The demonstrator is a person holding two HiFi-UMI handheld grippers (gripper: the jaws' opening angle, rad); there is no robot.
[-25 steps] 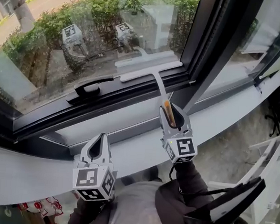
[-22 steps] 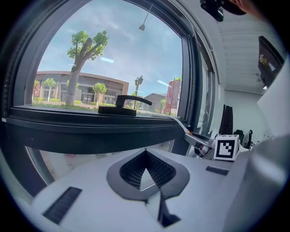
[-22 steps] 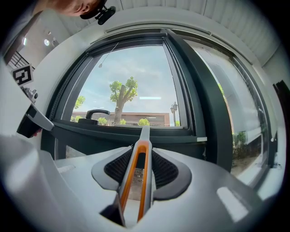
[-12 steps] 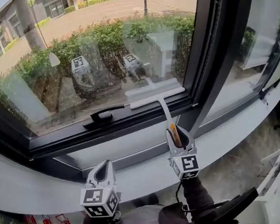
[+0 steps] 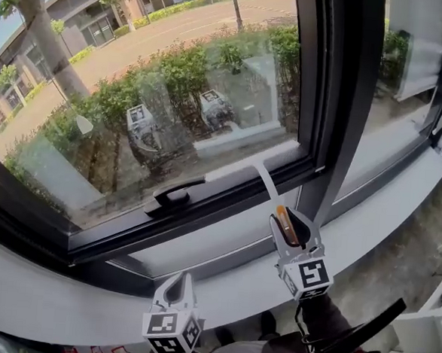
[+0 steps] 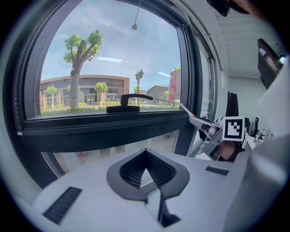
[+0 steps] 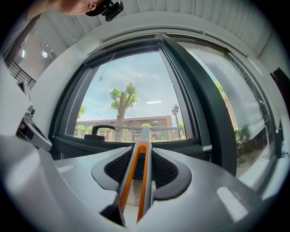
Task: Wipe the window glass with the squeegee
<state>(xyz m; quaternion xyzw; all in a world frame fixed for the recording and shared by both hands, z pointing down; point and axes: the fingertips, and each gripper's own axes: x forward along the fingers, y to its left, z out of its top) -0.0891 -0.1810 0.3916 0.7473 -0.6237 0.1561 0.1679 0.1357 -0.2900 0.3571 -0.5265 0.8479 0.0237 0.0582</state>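
Observation:
A white squeegee (image 5: 266, 181) rests with its blade against the lower right of the window glass (image 5: 137, 75), just above the dark bottom frame. Its orange-and-grey handle (image 7: 136, 174) runs back between the jaws of my right gripper (image 5: 283, 214), which is shut on it. In the right gripper view the blade (image 7: 145, 132) lies level across the pane. My left gripper (image 5: 179, 281) hangs lower left, over the white sill, shut with nothing in it. The left gripper view shows its jaws (image 6: 146, 154) meeting and the squeegee (image 6: 190, 111) to the right.
A black window handle (image 5: 173, 195) sits on the bottom frame, left of the blade. A thick dark mullion (image 5: 346, 98) rises just to the right of the squeegee. The white sill (image 5: 224, 240) runs below the frame. Both grippers are mirrored in the glass.
The head view has tilted up, showing more of the pane and street. Both grippers sit lower in the picture. The squeegee stays in the right gripper, blade still low on the glass.

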